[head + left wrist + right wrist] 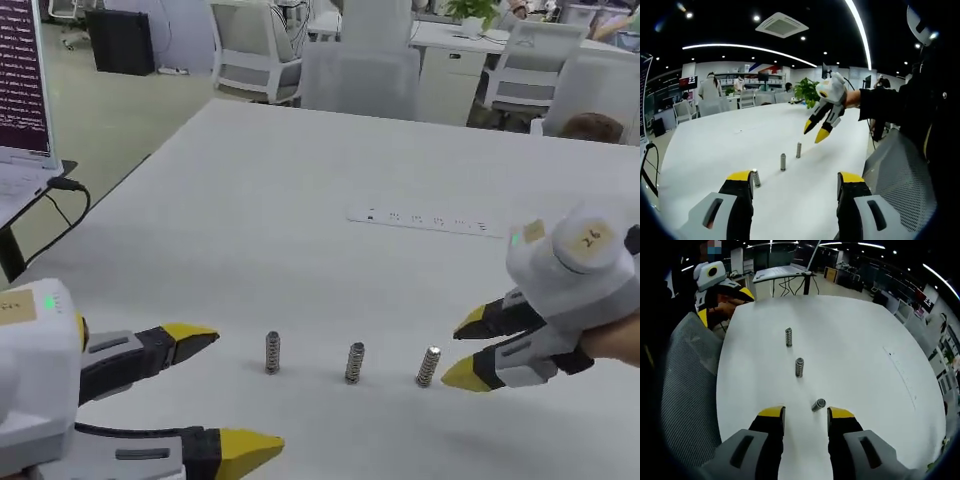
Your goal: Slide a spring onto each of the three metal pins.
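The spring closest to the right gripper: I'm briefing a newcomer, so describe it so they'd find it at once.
On the white table, three springs stand in a row. Take the end one beside the yellow tips of the right gripper: it leans, while the other two stand upright.

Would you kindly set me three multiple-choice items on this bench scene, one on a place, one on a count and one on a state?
1. In the head view, which spring is nearest the right tongs?
A the leftmost
B the middle one
C the rightmost
2. How many springs stand on the table?
A two
B three
C five
3. How are the left tongs?
A open
B shut on a spring
C shut on nothing
Answers: 1 C, the rightmost spring sits just off their tips; 2 B, three stand in a row; 3 A, a wide gap parts their tips, which grip nothing.
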A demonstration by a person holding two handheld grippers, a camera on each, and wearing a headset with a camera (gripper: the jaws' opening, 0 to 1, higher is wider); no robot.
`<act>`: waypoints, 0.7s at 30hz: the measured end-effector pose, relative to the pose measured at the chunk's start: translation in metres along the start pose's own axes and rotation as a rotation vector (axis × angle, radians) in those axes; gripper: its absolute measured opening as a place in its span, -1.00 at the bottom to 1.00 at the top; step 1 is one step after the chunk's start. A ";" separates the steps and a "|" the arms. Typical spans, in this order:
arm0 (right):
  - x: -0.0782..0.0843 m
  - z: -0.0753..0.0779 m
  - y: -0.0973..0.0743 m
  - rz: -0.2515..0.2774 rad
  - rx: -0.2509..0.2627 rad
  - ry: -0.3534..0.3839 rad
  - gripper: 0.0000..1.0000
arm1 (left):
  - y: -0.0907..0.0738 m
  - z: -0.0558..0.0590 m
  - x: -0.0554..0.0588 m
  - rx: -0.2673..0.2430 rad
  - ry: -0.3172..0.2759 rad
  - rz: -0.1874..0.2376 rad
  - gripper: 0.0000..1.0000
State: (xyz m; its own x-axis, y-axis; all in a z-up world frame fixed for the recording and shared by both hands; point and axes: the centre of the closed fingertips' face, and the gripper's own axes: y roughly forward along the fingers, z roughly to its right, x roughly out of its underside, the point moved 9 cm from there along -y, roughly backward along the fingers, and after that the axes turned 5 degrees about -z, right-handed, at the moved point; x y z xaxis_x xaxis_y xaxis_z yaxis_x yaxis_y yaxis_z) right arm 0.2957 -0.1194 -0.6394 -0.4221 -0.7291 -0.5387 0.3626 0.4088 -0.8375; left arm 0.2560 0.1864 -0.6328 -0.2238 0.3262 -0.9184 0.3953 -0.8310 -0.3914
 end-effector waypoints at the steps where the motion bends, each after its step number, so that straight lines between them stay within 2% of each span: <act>1: 0.003 -0.001 -0.003 0.020 0.006 0.007 -0.37 | 0.001 -0.001 0.001 -0.001 -0.003 0.000 0.29; 3: 0.005 -0.002 -0.005 0.046 0.018 0.011 -0.37 | 0.002 -0.001 0.002 -0.005 -0.007 -0.002 0.29; 5: 0.010 -0.006 -0.008 0.122 0.028 0.028 -0.33 | 0.004 -0.002 0.004 -0.006 -0.015 -0.002 0.30; 13: 0.033 -0.020 -0.015 0.279 0.053 0.090 -0.25 | 0.005 -0.003 0.011 -0.017 -0.049 0.006 0.32; 16: 0.041 -0.025 -0.014 0.308 0.059 0.113 -0.18 | 0.006 -0.003 0.014 -0.022 -0.057 0.008 0.32; 21: 0.050 -0.033 -0.013 0.360 0.079 0.142 0.05 | 0.007 -0.003 0.020 -0.027 -0.070 0.014 0.34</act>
State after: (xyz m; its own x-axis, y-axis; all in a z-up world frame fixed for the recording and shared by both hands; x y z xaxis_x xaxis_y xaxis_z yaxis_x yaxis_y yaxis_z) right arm 0.2427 -0.1435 -0.6589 -0.3652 -0.4611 -0.8087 0.5693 0.5767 -0.5859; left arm 0.2575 0.1883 -0.6546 -0.2794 0.2818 -0.9179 0.4225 -0.8223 -0.3811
